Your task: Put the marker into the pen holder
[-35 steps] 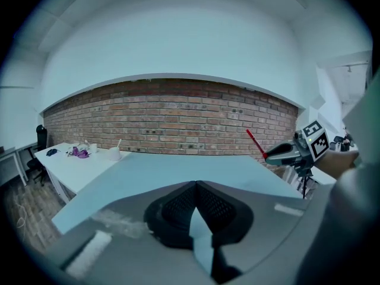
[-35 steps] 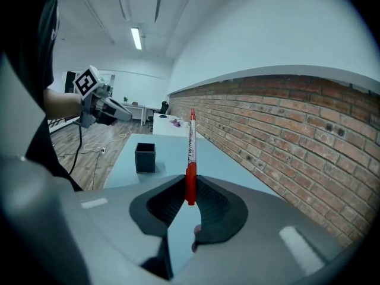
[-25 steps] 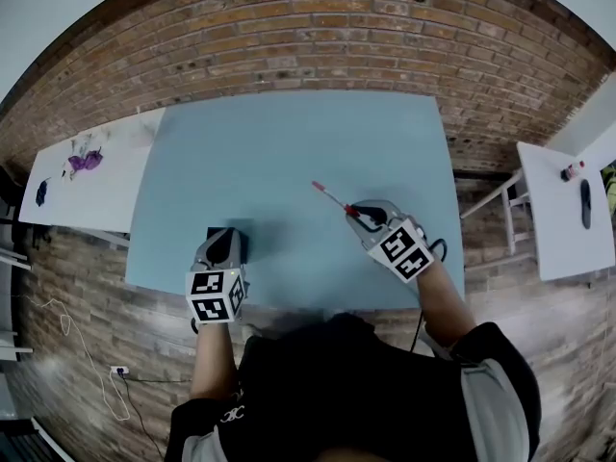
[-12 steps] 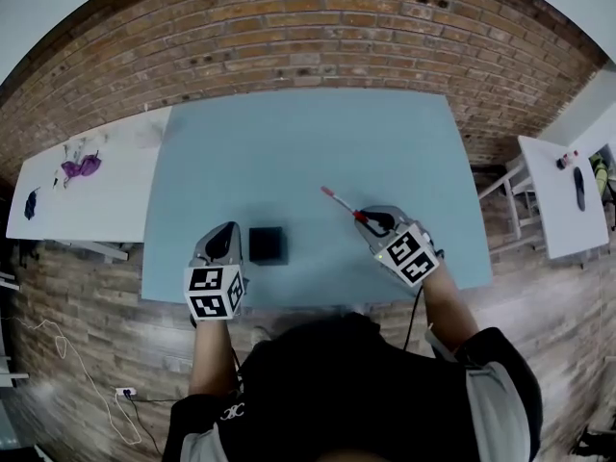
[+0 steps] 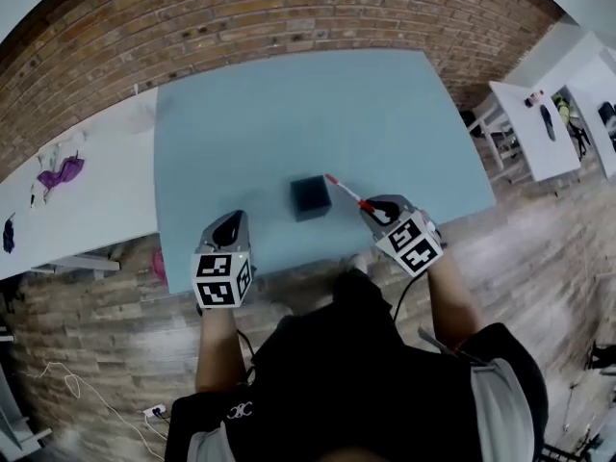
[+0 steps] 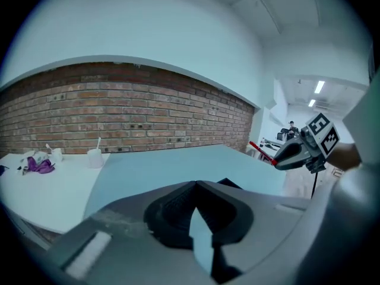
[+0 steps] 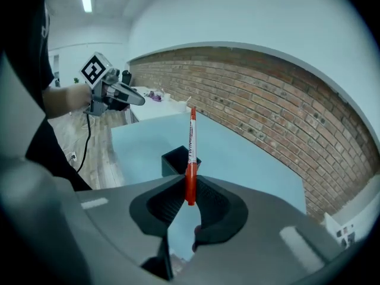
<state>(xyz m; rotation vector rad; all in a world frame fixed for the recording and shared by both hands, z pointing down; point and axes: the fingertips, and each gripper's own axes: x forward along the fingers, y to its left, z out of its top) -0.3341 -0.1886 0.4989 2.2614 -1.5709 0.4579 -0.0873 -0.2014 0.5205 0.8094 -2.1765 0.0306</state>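
Note:
The pen holder [image 5: 310, 197] is a small black open box on the blue table [image 5: 289, 104]. My right gripper [image 5: 374, 210] is shut on a red and white marker [image 5: 346, 192], which slants up and left with its tip just right of the holder. In the right gripper view the marker [image 7: 191, 147] stands upright between the jaws of the right gripper [image 7: 189, 198], with the holder [image 7: 176, 159] right behind it. My left gripper [image 5: 231, 223] hovers at the table's near edge, left of the holder, shut and empty. The left gripper view shows its jaws [image 6: 195, 184] closed.
A white table [image 5: 96, 191] with a purple thing [image 5: 60, 173] and small clutter adjoins the blue table on the left. More white tables [image 5: 525, 123] stand at the right. A brick wall [image 5: 289, 8] runs behind. Wooden floor lies below the near edge.
My left gripper has drawn away to the left from the pen holder, which stands free. My right gripper has carried the marker closer, so its tip is beside the holder.

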